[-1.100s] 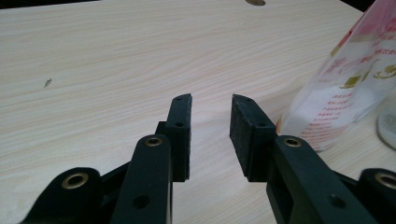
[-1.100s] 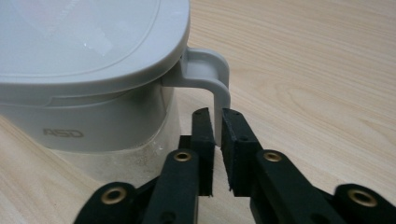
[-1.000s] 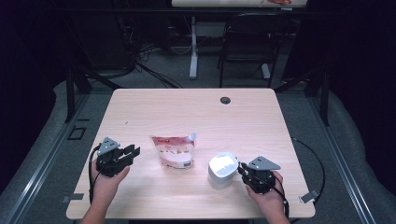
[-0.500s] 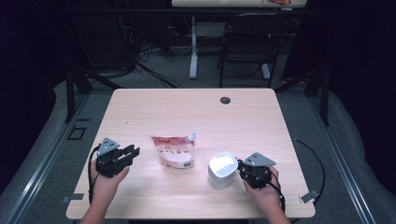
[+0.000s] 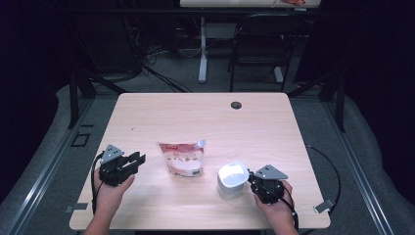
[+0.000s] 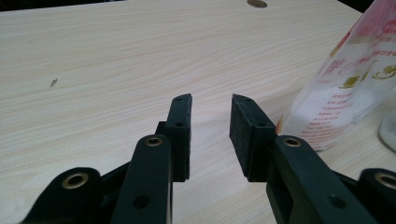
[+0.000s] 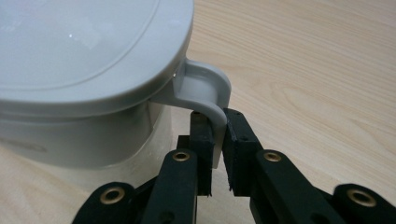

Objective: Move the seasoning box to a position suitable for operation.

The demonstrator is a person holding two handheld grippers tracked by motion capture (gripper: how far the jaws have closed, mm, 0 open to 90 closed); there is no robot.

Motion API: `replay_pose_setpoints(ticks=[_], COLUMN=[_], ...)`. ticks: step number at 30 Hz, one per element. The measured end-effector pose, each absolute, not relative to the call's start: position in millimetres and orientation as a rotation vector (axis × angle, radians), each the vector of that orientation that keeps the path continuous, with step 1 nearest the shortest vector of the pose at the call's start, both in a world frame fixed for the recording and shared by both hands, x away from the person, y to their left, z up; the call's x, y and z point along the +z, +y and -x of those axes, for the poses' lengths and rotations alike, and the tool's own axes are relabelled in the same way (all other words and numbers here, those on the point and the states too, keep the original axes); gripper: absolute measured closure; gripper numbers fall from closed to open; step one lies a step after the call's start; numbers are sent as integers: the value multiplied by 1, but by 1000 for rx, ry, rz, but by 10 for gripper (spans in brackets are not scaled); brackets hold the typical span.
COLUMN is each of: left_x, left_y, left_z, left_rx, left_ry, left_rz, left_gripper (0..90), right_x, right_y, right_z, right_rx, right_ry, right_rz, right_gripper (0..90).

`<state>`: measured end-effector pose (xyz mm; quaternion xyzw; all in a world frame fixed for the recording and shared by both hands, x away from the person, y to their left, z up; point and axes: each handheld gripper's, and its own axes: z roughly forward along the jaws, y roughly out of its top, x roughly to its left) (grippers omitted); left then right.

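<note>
Left gripper [image 5: 138,160]: near the table's [image 5: 205,117] left edge, resting low in the person's left hand; jaws apart with nothing between them, aimed toward the pouch.
Pouch [image 5: 182,157]: a clear and red stand-up bag at the middle of the table's front half, just right of the left jaws and apart from them; in the left gripper view [image 6: 355,84] it rises upright at the right edge.
Container [image 5: 231,179]: white lidded tub near the front edge, right of the pouch and apart from it, upright, lid on.
Handle [image 7: 208,100]: a curved white tab on the container's side that faces the right hand; it runs downward from the lid rim.
Right gripper [image 7: 217,140]: near the front right corner; jaws have just been closing and now clamp the handle from both sides.
Key relation: the container lies directly left of the right gripper, handle toward it, so the right hand is the nearer one; I judge any lift or drag would pull through that tab.
</note>
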<state>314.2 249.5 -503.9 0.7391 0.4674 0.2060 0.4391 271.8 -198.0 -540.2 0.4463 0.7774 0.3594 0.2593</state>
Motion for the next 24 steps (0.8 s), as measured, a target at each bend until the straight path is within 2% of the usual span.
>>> replay_pose_setpoints(ticks=[12, 18, 24], left_x=[-504, -504, -504], left_y=[252, 252, 254], left_z=[-314, -314, -314], left_rx=[513, 516, 502], left_ry=[1170, 1167, 1168], left_rz=[-1819, -1823, -1835], left_gripper=[693, 693, 696], right_x=[-536, -532, -518], right_y=[-199, -201, -210], right_z=[-250, -244, -238], right_rx=[1050, 1075, 1141], right_ry=[2182, 2201, 2181], right_rz=[-1157, -1153, -1147], right_gripper=[797, 731, 701])
